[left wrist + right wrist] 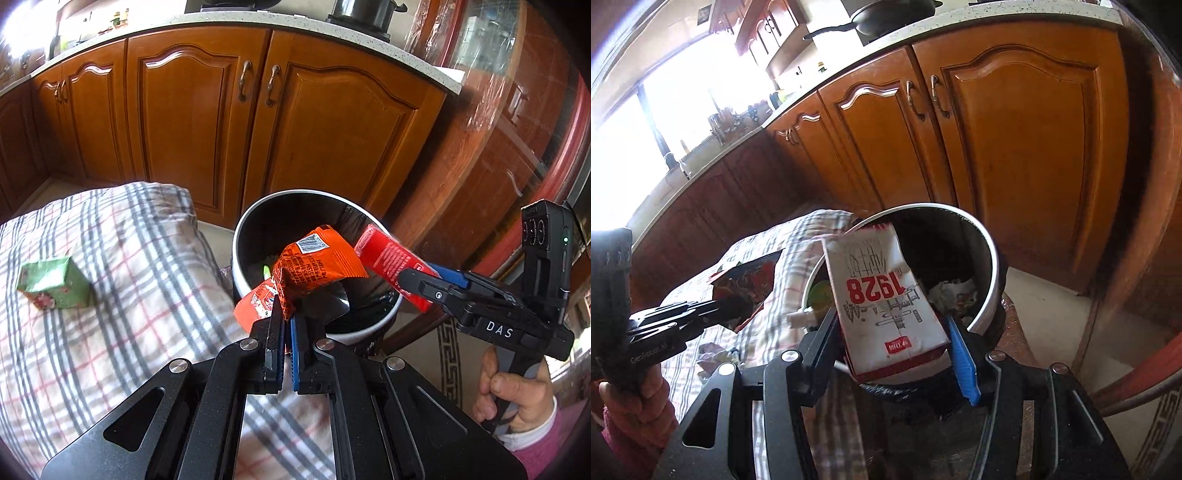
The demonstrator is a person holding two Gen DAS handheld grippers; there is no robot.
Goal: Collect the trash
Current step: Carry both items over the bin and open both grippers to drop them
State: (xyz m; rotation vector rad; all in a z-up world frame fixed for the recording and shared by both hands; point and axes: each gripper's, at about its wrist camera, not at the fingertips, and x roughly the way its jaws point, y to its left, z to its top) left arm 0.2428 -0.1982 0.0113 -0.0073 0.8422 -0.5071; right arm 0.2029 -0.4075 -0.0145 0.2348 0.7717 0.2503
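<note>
In the left wrist view, the left tool (pixel 286 314) points forward and down toward a round bin (pixel 314 332) lined with a dark bag, which stands just past the edge of a tabletop covered by a checked cloth (pixel 110 295). Its two fingers are clenched on the lower edge of an orange snack wrapper (pixel 310 269), and the rest of the wrapper hangs out over the open mouth of the bin. A small green carton (pixel 55 282) sits on the cloth well to the left, apart from everything else. On the right, the right tool (pixel 417 284) reaches in level from the side over the bin's far rim, gripping a red and white box (pixel 391 266) by its end; a hand (pixel 517 398) in a pink sleeve wraps the handle below it

In the right wrist view, the right tool (pixel 894 343) angles down at the bin (pixel 991 280), and its fingers stand half apart with the box (pixel 886 295) grasped between them, the box tilted up and leaning over the near rim. Crumpled paper lies inside the bin. At the left, the left tool (pixel 738 306) stretches across the cloth (pixel 768 332) holding the wrapper (pixel 750 284), which looks dark here, with a hand (pixel 635 402) on its grip
</note>
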